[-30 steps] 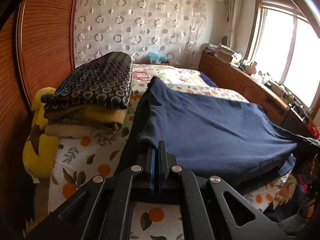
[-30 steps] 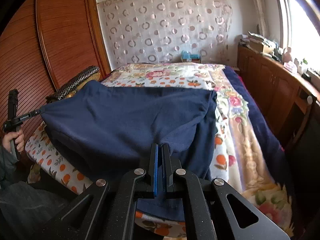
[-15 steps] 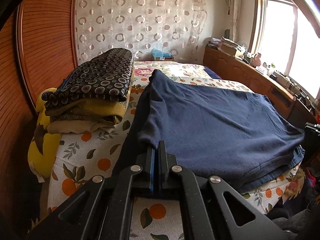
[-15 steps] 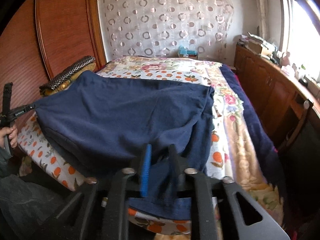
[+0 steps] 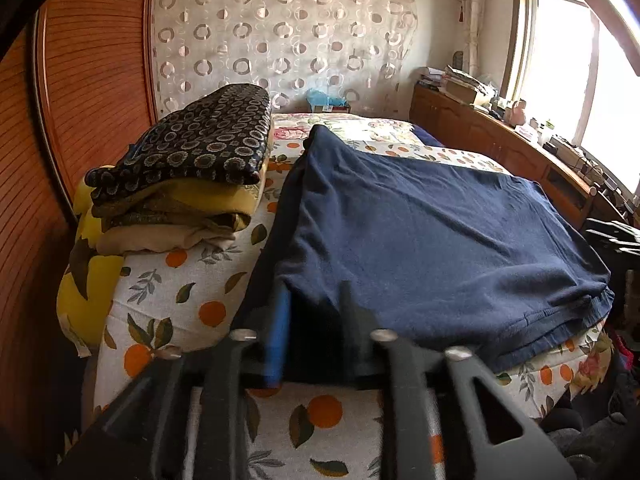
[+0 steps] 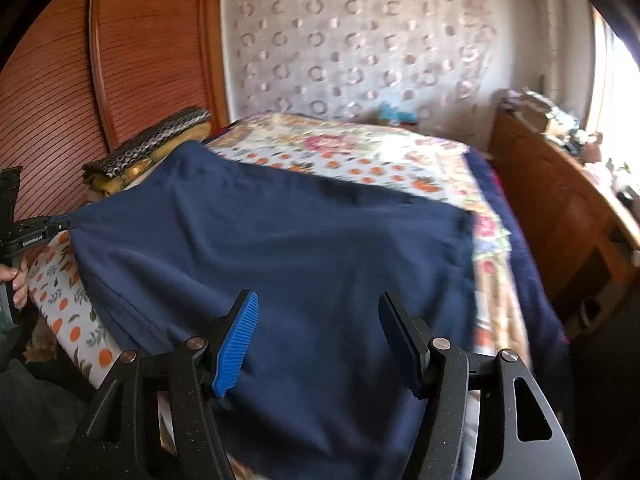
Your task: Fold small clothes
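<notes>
I am standing at the foot of the bed (image 5: 176, 296), and the navy garment (image 5: 420, 232) is lying spread flat across its near end, folded over so that a doubled hem is hanging just over the bed's near edge. I am holding my left gripper (image 5: 314, 324) at the garment's near left corner; its jaws have just been opening, and they are now standing partly apart with the corner of the cloth draped between them, the blue pad (image 5: 276, 340) no longer pressing on it. I am holding my right gripper (image 6: 318, 340) over the garment's near right part; its jaws have also just been opening and are now standing wide, with the cloth lying below and between the fingers (image 6: 236, 340) but not pinched. From the right wrist view, my left hand (image 6: 16, 280) is showing at the bed's left corner, wrapped around its gripper's handle. On the bed, just left of the garment, a stack of folded clothes (image 5: 188, 172) is sitting with a dark ring-patterned piece on top. The wooden wardrobe (image 5: 92, 92) is standing left of the bed, and a patterned curtain (image 5: 280, 36) is hanging beyond its far end.
</notes>
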`<state>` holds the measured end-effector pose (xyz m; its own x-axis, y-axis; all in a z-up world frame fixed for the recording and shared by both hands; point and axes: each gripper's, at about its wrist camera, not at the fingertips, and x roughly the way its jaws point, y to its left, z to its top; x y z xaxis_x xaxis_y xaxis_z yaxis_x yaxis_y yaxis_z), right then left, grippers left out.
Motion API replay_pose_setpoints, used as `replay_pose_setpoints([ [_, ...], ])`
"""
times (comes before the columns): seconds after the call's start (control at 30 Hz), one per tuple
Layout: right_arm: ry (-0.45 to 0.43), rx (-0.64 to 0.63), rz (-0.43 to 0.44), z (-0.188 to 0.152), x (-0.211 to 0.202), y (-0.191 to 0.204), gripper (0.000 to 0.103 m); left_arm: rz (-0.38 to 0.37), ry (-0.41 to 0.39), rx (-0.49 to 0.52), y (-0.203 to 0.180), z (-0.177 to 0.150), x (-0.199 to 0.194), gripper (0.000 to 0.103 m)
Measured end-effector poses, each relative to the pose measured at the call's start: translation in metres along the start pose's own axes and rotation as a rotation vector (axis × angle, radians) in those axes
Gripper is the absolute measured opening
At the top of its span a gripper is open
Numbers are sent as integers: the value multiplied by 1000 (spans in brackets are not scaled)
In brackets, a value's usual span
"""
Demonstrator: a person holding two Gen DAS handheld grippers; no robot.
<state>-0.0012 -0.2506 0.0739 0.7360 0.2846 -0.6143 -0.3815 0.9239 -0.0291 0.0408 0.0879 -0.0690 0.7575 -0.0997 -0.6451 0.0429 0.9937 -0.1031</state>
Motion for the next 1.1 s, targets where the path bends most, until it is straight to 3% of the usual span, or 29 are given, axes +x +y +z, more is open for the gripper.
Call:
replay_pose_setpoints([
  [0.13, 52, -10, 39, 6, 35, 15, 65, 3, 9, -2, 7, 0, -2, 45],
  [0.27, 98, -25, 52, 9, 58, 20, 65, -4, 25, -18, 15, -2, 2, 77],
  [0.4, 145, -38, 51, 5, 70, 23, 65, 28, 36, -26, 20, -6, 8, 77],
  [0.63, 154, -74, 54, 8, 75, 30, 79, 63, 76, -43, 29, -8, 25, 77],
  [1.1, 149, -69, 52, 9, 79, 27, 80, 47, 165, 12, 23, 0, 51, 76],
])
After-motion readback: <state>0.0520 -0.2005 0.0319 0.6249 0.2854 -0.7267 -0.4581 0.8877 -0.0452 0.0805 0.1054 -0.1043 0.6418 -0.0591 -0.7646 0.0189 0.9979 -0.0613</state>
